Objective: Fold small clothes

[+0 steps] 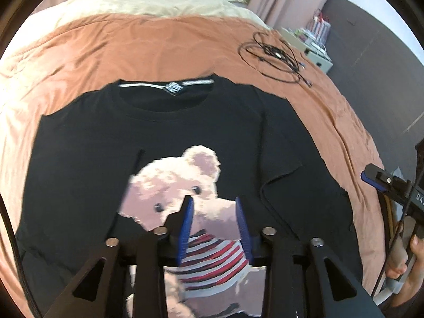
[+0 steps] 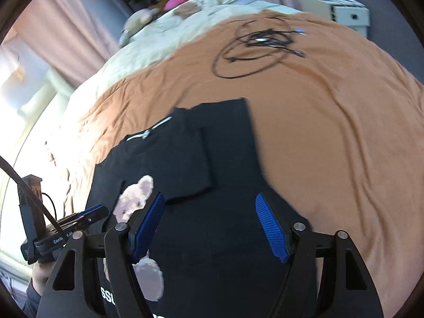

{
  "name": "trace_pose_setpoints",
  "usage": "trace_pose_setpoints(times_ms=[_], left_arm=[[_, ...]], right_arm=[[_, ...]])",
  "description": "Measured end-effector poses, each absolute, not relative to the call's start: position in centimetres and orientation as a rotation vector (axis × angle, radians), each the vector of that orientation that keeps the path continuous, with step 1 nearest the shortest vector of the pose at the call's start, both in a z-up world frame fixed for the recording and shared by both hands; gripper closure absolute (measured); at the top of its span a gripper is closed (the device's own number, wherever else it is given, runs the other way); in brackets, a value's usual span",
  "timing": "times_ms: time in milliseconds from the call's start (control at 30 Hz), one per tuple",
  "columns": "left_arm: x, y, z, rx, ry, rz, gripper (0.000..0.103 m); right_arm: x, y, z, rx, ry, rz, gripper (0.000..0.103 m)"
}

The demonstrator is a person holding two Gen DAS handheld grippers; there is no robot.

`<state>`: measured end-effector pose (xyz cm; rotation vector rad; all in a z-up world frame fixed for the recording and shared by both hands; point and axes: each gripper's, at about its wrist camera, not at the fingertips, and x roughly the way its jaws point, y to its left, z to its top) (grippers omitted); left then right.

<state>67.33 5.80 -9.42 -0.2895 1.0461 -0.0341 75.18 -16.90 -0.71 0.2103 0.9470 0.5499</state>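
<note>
A black T-shirt (image 1: 87,143) with a teddy-bear print (image 1: 185,193) lies spread on the orange bedspread (image 1: 132,47), its collar toward the far end of the bed and its hem toward the near edge. Its two sleeves are folded in over the body: in the right wrist view one dark flap (image 2: 185,159) lies across the chest beside the white neck label (image 2: 148,132), and in the left wrist view a vertical fold edge runs down beside the bear. The left gripper (image 1: 214,201) hovers over the bear's muzzle with its blue pads (image 1: 185,225) partly spread and nothing between them; whether the tips touch the cloth is hard to say from this angle. The right gripper (image 2: 209,198) stands with its jaws wide apart above the plain black cloth near the shirt's side next to the bare bedspread, gripping nothing, the picture somewhat smeared there. A coil of black cable (image 1: 275,55) lies on the bedspread toward the far corner, well apart from the shirt. Beyond the orange cover is cream bedding (image 1: 148,2) with scattered pink things, and a white cabinet (image 2: 341,13) stands off the bed's side.
</note>
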Motion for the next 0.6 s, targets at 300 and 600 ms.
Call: trace_pose_setpoints(times_ms=[300, 600], left_arm=[[70.8, 0.9, -12.2, -0.192, 1.097, -0.075, 0.048], [73.8, -2.2, -14.9, -0.069, 1.141, -0.031, 0.046]], right_arm=[[74.9, -19.3, -4.6, 0.149, 0.924, 0.459, 0.062], [75.5, -19.4, -6.5, 0.14, 0.955, 0.451, 0.062]])
